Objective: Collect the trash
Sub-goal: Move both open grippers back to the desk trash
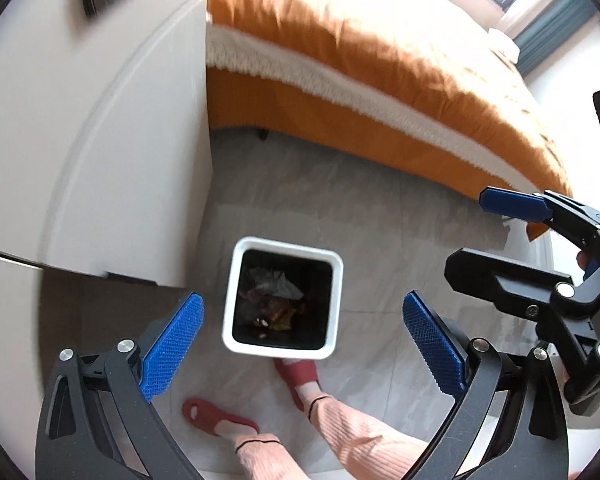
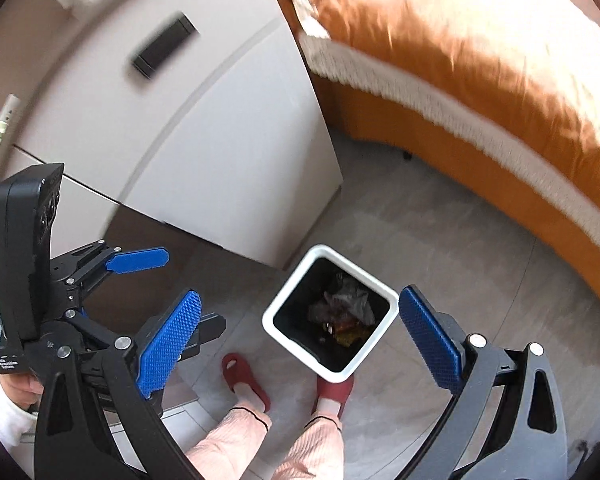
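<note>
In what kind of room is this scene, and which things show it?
Most likely a bedroom: a bed with an orange cover, a white cabinet beside it, and a small trash bin on the tiled floor.

**One bin, two grippers, two slippers**

One white square bin (image 1: 236, 280) stands on the floor, with a heap of crumpled rubbish (image 1: 274, 300) inside, too jumbled to count piece by piece. Two grippers hang above it, the left gripper (image 1: 302, 344) and the right gripper (image 2: 300, 340), each with two blue pads. Two red slippers (image 1: 216, 416) on the person's feet. One bed (image 1: 380, 60). One white cabinet (image 1: 100, 140), one dark handle (image 2: 164, 46).
</note>
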Motion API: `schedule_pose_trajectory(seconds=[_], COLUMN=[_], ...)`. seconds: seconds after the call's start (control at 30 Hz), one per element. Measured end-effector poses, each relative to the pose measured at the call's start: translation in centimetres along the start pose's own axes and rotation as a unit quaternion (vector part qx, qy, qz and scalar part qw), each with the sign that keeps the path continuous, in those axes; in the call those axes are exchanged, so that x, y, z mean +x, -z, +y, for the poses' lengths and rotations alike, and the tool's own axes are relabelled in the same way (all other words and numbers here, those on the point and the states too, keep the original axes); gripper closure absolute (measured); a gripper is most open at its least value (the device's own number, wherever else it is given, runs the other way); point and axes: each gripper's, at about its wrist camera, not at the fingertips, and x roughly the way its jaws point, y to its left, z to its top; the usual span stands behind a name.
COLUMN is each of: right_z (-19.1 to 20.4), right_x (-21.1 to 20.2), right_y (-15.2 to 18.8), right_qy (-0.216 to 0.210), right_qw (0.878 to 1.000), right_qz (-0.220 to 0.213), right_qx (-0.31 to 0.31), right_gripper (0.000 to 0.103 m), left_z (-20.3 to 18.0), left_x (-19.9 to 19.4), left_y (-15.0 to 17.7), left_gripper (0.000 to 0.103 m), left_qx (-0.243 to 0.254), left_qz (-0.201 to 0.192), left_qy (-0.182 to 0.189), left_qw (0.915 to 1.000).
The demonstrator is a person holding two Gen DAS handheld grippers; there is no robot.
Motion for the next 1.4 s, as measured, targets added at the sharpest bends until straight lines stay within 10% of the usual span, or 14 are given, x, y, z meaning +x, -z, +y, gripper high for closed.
schedule_pose_trajectory(seconds=[0.8, 1.4], right_z=[13.2, 30.9], right_x=[-14.7, -11.9], right_y=[-4.9, -7.1], right_qy=[-0.054, -0.141], right_qw=[0.978, 0.938], right_qz=[-0.146, -0.143], right_qx=[-0.135, -0.282], right_gripper=[0.004, 0.004], left_z=[1.7, 17.0], left_x=[-21.8, -33.8], left_y=[1.6, 11.8], left_gripper=[0.005, 0.005], left_qx=[-0.054, -0.235], left_qz=[-0.149, -0.228], left_qy=[-0.056, -0.185], left_qw=[0.9858, 0.9267])
